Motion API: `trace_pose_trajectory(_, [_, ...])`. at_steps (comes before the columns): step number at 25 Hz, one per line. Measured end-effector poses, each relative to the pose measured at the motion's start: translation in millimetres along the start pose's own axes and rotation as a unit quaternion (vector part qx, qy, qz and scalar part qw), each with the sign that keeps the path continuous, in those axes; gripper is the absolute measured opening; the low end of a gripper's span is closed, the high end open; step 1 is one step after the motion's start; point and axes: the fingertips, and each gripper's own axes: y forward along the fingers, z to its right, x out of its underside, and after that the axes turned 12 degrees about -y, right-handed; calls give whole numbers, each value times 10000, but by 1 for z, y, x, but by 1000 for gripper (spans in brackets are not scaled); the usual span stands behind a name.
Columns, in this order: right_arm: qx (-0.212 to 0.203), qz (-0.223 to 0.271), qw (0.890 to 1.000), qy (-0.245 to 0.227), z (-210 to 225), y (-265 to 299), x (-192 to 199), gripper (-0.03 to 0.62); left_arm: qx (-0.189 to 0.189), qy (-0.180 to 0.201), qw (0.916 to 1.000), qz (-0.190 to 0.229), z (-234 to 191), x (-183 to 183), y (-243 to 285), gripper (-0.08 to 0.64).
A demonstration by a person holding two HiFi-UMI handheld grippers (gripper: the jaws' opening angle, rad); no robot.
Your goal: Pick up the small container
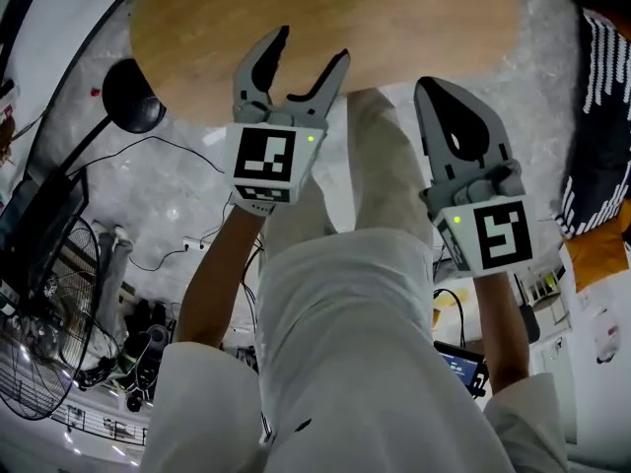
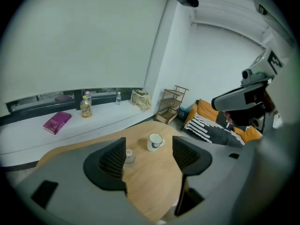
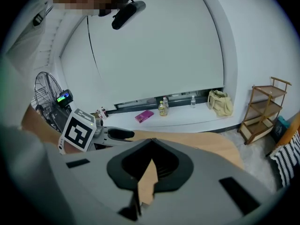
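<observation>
- A rounded wooden table [image 1: 197, 28] stands on a pale floor, in front of a white window ledge [image 2: 28, 132] that carries a pink book [image 2: 57, 122] and a bottle [image 2: 85, 108].
- The left gripper [image 1: 311, 47] hangs over the table's near edge with its jaws spread wide and nothing between them.
- The right gripper [image 1: 434, 92] has its jaws pressed together, empty.
- The small container [image 2: 129, 156] sits at the table's far side beside a white cup [image 2: 155, 141], well apart from both grippers.

Left tool [image 1: 311, 47] jaws spread wide apart; right tool [image 1: 431, 89] jaws pressed fully together
</observation>
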Motion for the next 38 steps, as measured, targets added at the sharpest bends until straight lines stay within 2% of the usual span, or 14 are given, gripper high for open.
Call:
trace_pose_trajectory(8, [71,-71,9998,190,27,30,22,6,-454,262,9986,-10,-38,20,52,318])
trace_pose_trajectory(17, [-49,-221,9982,555,32,55,51,20,-570,359,9973,-287,-56,42,106,318])
trace_pose_trajectory(21, [-116,-269,9980,559,38,62,60,38,-665,377,9960,-464,-68,55,125,318])
trace_pose_trajectory(38, [-130,-408,9960,789,77,89,84,43,-1047,434,9880,-1050,-108,93,193,341])
